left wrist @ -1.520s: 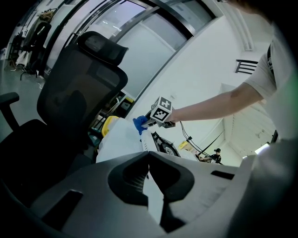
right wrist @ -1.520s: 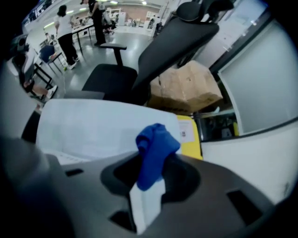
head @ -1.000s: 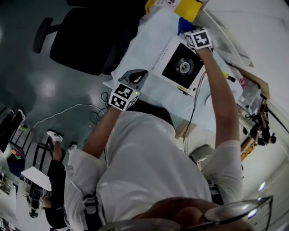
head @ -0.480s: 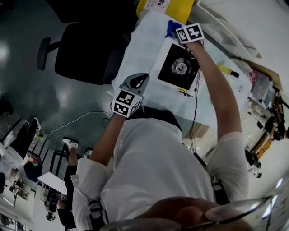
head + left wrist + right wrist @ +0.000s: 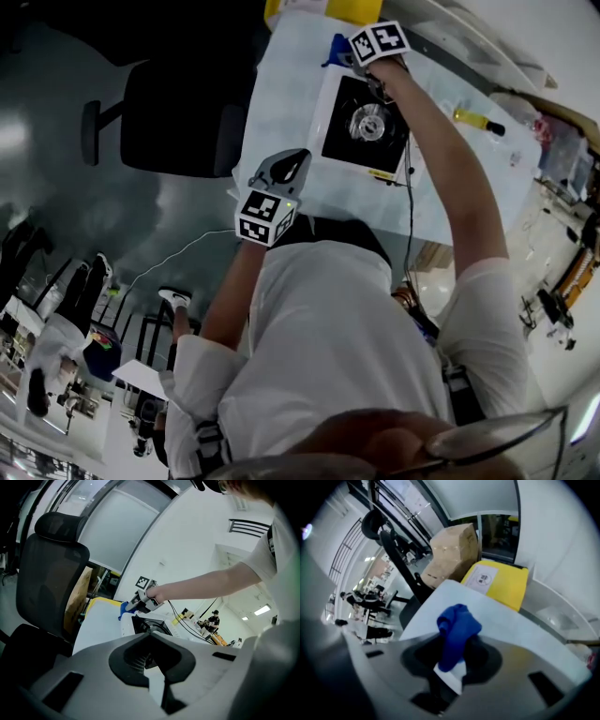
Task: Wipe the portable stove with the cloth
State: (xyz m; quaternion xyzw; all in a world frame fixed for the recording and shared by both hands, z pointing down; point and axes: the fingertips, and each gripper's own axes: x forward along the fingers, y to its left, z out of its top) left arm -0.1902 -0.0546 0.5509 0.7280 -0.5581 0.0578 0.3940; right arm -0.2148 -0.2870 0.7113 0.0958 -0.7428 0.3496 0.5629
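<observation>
Blue cloth (image 5: 457, 630) sits clamped in the right gripper's (image 5: 449, 665) jaws, bunched and limp. It looks light and soft, best held by a thick fold. It hangs at the stove's (image 5: 349, 150) upper-left corner, top centre of the head view. The left gripper (image 5: 152, 670), lower left of the stove, is closed on nothing.

Cloth (image 5: 457, 630) soft fabric; stove burner (image 5: 366, 122) shiny metal.
</observation>
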